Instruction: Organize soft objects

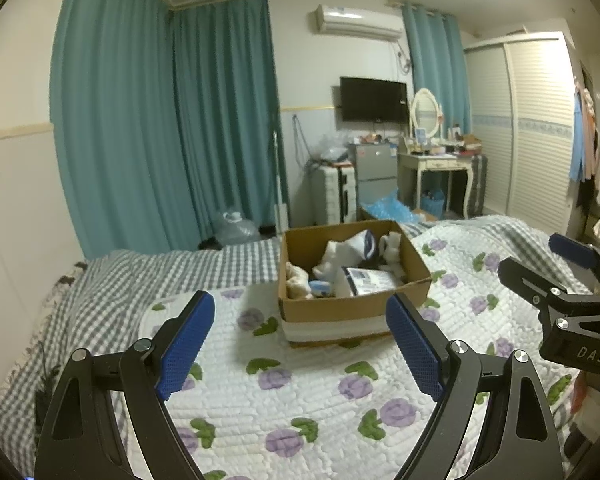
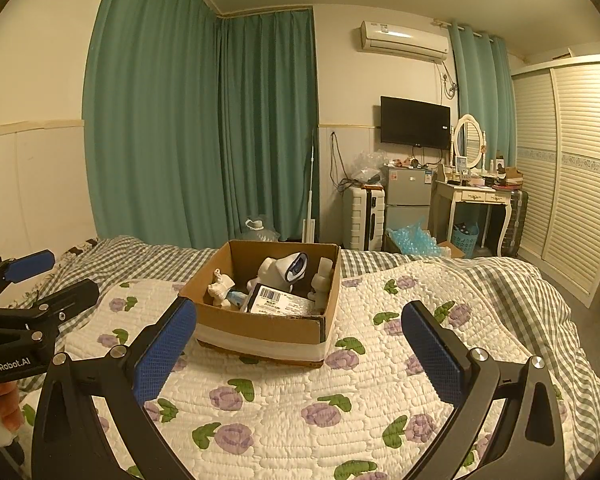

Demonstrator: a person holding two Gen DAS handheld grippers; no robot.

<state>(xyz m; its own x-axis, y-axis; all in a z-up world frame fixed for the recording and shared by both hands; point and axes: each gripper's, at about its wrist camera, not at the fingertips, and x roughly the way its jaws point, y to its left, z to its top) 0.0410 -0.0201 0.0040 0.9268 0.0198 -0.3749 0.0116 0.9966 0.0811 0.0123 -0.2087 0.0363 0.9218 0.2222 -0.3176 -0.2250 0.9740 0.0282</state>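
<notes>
A cardboard box (image 1: 416, 270) sits on the bed's floral quilt (image 1: 300, 392). It holds several soft items: white plush toys (image 1: 340, 256), a beige one (image 1: 296, 280) and a labelled packet (image 1: 370, 280). The box (image 2: 260, 330) and its toys (image 2: 278, 270) also show in the right wrist view. My left gripper (image 1: 300, 344) is open and empty, hovering above the quilt just short of the box. My right gripper (image 2: 300, 354) is open and empty, also in front of the box. Each gripper shows in the other's view, the right one (image 1: 548, 272) and the left one (image 2: 52, 276).
A grey checked blanket (image 1: 160, 276) covers the far bed. Teal curtains (image 1: 160, 120) hang behind. A suitcase (image 1: 336, 192), small fridge (image 1: 374, 172), dressing table (image 1: 436, 164), wall TV (image 1: 374, 98) and louvred wardrobe (image 1: 532, 128) line the far side.
</notes>
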